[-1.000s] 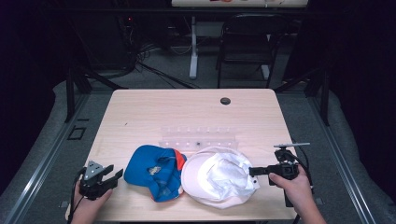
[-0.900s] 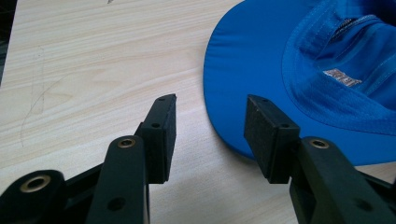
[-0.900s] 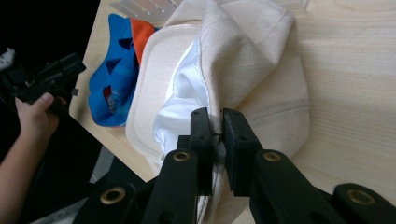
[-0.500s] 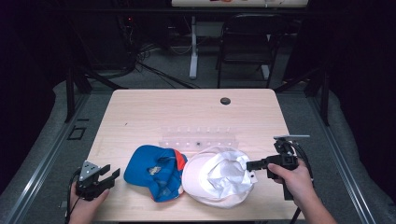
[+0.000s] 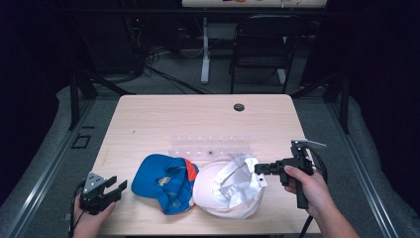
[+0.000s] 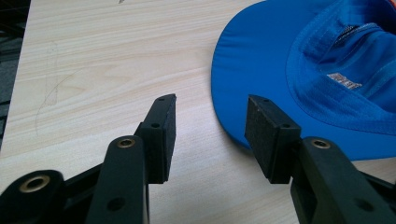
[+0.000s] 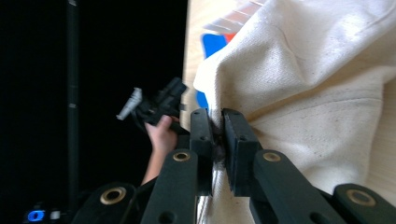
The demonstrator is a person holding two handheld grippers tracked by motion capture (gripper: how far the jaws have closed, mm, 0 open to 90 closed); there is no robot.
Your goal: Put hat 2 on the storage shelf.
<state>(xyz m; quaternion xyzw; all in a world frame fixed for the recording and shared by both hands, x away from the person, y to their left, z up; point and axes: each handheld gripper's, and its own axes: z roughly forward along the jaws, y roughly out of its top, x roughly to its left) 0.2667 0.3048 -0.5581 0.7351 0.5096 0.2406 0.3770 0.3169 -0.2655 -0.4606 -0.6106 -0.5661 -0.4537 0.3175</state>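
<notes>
At the near left corner of the worktop (image 5: 148, 124), the left tool (image 5: 115, 189) rests low in the person's left hand (image 5: 89, 223), its jaws standing apart with nothing between them. In the left gripper view its pads point across bare wood toward the brim of the blue cap (image 6: 299, 74), which lies just beside the right-hand pad without being gripped. That blue cap (image 5: 166, 181) sits upside down near the front edge, left of the middle, with an orange patch on its far side.

Touching it on the right is the white cap (image 5: 228, 191), also near the front edge. The right tool (image 5: 258, 169), held in the right hand (image 5: 309, 191) by the right edge, is clenched on a fold of the white cap's cloth; in the right gripper view the cream fabric (image 7: 327, 84) is pinched between the two pads and that side is lifted off the wood.

Just behind both caps lies a clear plastic rack (image 5: 210, 146) around the middle of the worktop. Farther back, near the far edge, is a small dark round hole (image 5: 239, 107).
</notes>
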